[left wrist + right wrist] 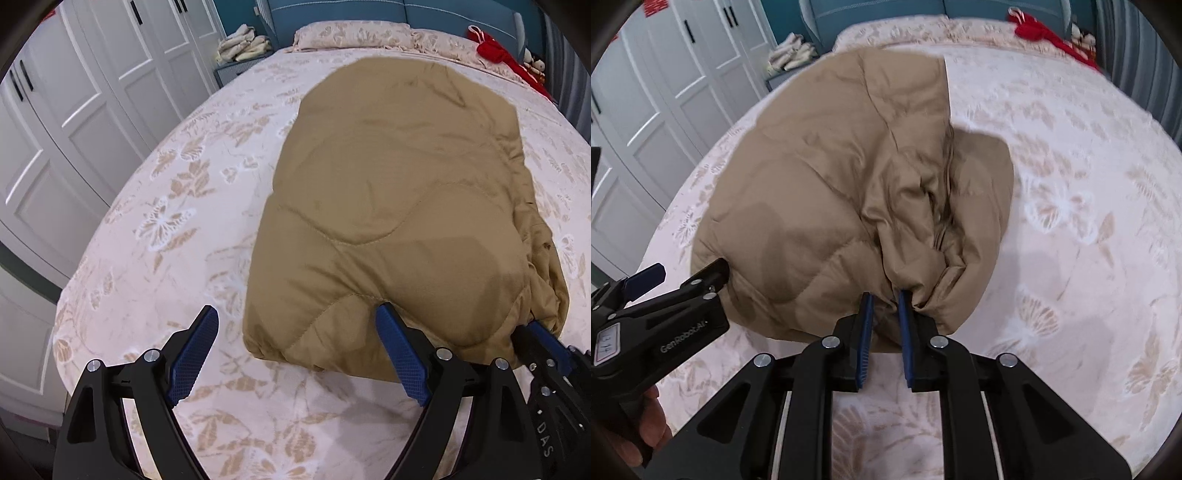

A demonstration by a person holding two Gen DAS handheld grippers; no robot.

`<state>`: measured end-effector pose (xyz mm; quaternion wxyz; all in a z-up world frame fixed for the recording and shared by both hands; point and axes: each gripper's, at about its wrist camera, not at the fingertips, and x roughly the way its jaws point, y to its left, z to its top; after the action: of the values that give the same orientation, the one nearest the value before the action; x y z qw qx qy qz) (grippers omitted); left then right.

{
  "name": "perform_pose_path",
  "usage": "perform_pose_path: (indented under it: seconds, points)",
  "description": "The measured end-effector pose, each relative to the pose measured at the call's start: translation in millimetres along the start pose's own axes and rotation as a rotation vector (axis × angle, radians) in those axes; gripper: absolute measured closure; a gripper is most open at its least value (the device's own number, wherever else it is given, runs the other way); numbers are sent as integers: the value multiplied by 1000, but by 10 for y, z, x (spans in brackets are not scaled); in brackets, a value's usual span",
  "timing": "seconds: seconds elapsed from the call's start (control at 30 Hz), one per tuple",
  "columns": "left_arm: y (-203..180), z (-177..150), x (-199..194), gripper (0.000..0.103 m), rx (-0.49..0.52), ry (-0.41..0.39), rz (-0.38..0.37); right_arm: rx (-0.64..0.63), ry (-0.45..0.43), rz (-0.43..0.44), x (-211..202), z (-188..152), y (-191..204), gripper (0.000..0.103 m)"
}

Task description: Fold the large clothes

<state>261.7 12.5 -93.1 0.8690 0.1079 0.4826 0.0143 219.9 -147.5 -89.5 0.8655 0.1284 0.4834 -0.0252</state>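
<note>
A tan quilted padded garment [399,206] lies folded into a long bundle on the bed; it also shows in the right wrist view [827,192]. My left gripper [299,314] is open, its right finger touching the garment's near edge, its left finger over the bedspread. My right gripper [884,295] is nearly closed on a bunched fold at the garment's near right corner; it shows in the left wrist view at lower right [535,332]. The left gripper appears at the left of the right wrist view [683,277].
The bed has a pink floral bedspread [177,229] and pillows [354,33] at the head. White wardrobe doors [74,110] stand to the left. A red item [495,48] lies at the far right. Folded pale cloths [243,48] sit on a nightstand.
</note>
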Motion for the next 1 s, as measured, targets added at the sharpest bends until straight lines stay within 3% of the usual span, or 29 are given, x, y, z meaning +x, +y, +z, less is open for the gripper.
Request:
perform_pose_path:
  seconds: [0.47,0.8,0.9,0.97,1.0]
  points:
    - [-129,-92,231,14,14,15,26,20,45,0,317,-110,-24,91]
    - [-247,-151,244,11,48,-18,94,43,75,-7,280,-81,1,90]
    - [-194,-205,88,12,45,-28,63,68,42,9,1,-88,1,78]
    - [-147,-295,-99,12,37,-53,61,52,-14,-8,-274,-154,19,57]
    - [-132,-332,-168,12,33,-61,63,41,-41,-25,-399,-202,33,54]
